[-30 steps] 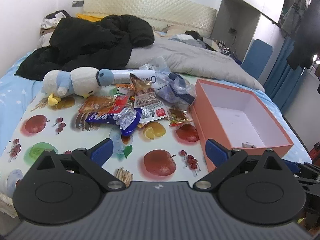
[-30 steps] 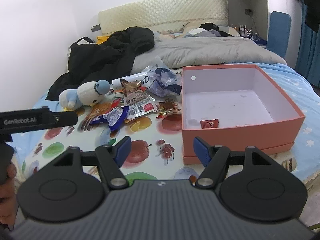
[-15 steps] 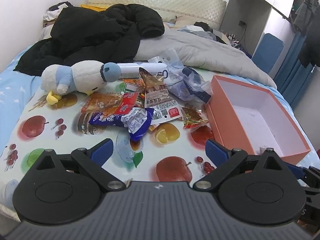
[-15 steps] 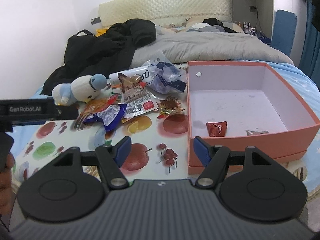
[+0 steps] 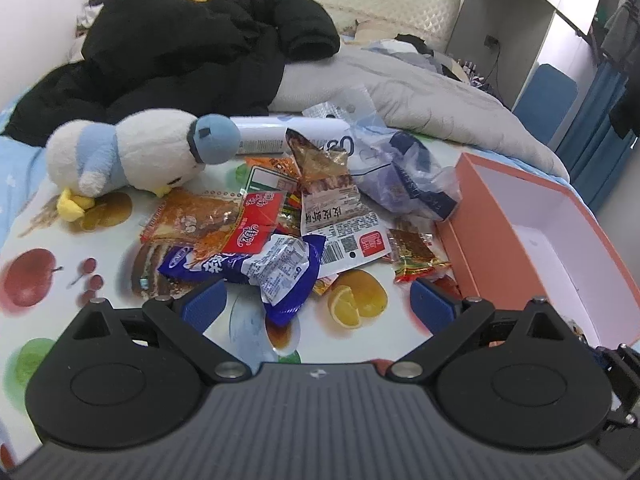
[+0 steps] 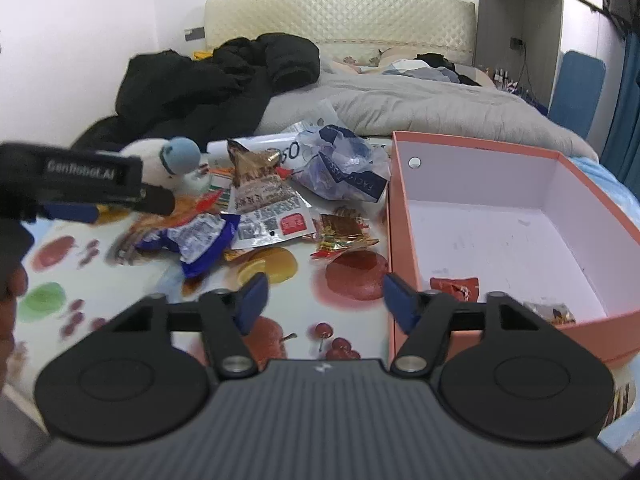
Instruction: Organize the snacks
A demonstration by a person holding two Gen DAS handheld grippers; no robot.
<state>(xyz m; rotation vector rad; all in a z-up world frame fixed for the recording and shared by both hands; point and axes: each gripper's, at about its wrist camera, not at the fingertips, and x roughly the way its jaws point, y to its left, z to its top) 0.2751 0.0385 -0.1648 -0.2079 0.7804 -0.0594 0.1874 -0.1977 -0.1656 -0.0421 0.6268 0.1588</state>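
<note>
A pile of snack packets lies on the fruit-print cloth (image 5: 48,280): a blue-and-white packet (image 5: 276,272) (image 6: 200,240), a red-and-orange packet (image 5: 216,224), a white packet with a red label (image 5: 344,228) (image 6: 272,212) and a small gold-red packet (image 5: 412,252) (image 6: 344,232). My left gripper (image 5: 318,304) is open and empty, just short of the blue packet. My right gripper (image 6: 324,300) is open and empty, by the near left corner of the orange box (image 6: 404,208) (image 5: 472,216). The box holds a red packet (image 6: 454,286) and another small one (image 6: 554,312).
A plush penguin (image 5: 132,152) lies left of the pile. A crumpled clear bag (image 5: 400,176) and a white tube (image 5: 272,136) lie behind it. A black coat (image 5: 180,56) and grey duvet (image 5: 420,96) cover the bed beyond. My left gripper's body (image 6: 80,184) shows at the right view's left.
Both grippers have moved forward toward the snack pile and box. The left gripper has come close to the blue packet. Both jaws stay open and nothing was taken hold of.
</note>
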